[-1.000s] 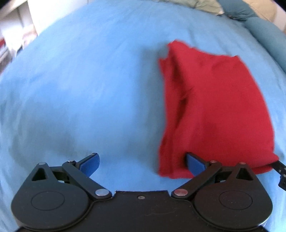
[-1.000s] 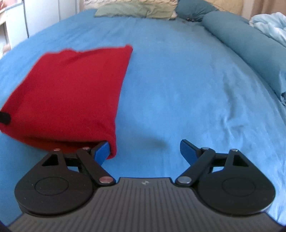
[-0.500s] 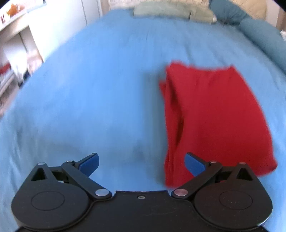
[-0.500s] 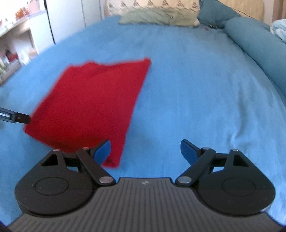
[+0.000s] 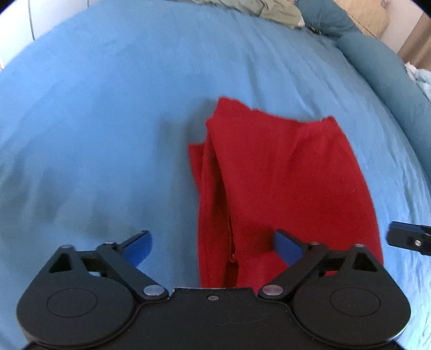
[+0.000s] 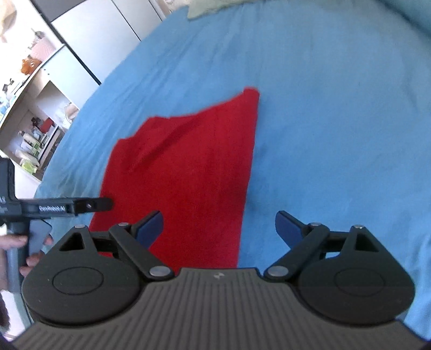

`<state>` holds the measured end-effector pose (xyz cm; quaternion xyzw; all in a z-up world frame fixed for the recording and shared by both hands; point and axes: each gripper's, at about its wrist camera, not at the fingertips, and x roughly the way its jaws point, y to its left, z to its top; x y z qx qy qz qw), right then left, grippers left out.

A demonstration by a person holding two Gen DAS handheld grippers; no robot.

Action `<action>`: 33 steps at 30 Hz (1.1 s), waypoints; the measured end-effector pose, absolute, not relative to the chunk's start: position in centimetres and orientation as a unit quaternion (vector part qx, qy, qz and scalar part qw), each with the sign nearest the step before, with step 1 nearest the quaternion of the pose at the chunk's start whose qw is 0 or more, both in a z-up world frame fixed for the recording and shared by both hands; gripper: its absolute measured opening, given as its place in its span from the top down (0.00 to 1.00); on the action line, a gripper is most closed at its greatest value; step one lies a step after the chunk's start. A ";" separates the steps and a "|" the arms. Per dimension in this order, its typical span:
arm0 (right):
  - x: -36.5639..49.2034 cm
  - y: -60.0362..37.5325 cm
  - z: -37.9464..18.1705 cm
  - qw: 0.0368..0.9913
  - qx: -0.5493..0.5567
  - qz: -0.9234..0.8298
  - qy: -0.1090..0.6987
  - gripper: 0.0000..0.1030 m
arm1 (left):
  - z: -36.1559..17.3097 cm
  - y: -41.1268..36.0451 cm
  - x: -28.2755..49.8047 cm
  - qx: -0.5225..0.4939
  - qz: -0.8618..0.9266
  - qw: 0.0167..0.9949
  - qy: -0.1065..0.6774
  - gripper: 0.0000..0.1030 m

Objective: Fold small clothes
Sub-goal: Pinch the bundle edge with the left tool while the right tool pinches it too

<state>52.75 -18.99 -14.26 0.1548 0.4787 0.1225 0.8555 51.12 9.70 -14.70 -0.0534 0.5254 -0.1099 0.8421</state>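
Both views are swung closer over the red garment (image 5: pixel 282 188), lying folded on the blue bed (image 5: pixel 107 121); left gripper (image 5: pixel 212 242) and right gripper (image 6: pixel 218 223) are spread empty, so near-edge regrasping is judged next.

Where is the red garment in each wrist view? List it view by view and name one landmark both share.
Left wrist view: the red garment lies right of centre on the blue bed sheet, reaching down to the camera.
Right wrist view: the garment lies left of centre, narrowing toward its far corner.
Shared landmark: the green pillow at the bed's far end.
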 end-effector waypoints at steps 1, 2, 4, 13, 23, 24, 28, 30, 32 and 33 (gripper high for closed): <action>53.1 -18.9 -14.8 0.854 0.158 0.119 0.481 0.00 | -15.0 9.7 51.1 -0.055 -0.110 0.841 0.526 0.08; 53.4 -18.8 -15.4 0.853 0.162 0.117 0.482 0.00 | -15.1 9.7 51.0 -0.058 -0.111 0.841 0.526 0.08; 53.8 -18.7 -16.3 0.851 0.174 0.111 0.482 0.00 | -15.0 9.5 50.9 -0.061 -0.117 0.844 0.520 0.09; 54.1 -18.4 -17.6 0.846 0.210 0.124 0.474 0.33 | -15.8 9.7 51.6 -0.089 -0.132 0.842 0.515 0.20; 53.6 -17.4 -15.3 0.864 0.191 0.121 0.449 0.62 | -13.3 8.1 50.0 -0.088 -0.129 0.849 0.505 0.75; 53.4 -17.3 -14.8 0.866 0.192 0.125 0.444 0.62 | -12.7 7.8 49.7 -0.084 -0.129 0.853 0.498 0.75; 51.8 -17.5 -12.3 0.874 0.193 0.139 0.424 0.63 | -10.4 7.3 47.6 -0.082 -0.140 0.861 0.481 0.76; 50.3 -18.0 -11.0 0.876 0.194 0.145 0.417 0.63 | -8.9 6.7 45.9 -0.077 -0.142 0.866 0.474 0.76; 48.1 -19.0 -9.6 0.876 0.199 0.149 0.414 0.63 | -7.6 6.2 43.6 -0.080 -0.145 0.867 0.469 0.76; 46.7 -19.5 -8.9 0.877 0.197 0.149 0.413 0.63 | -7.1 5.8 42.4 -0.082 -0.149 0.867 0.468 0.76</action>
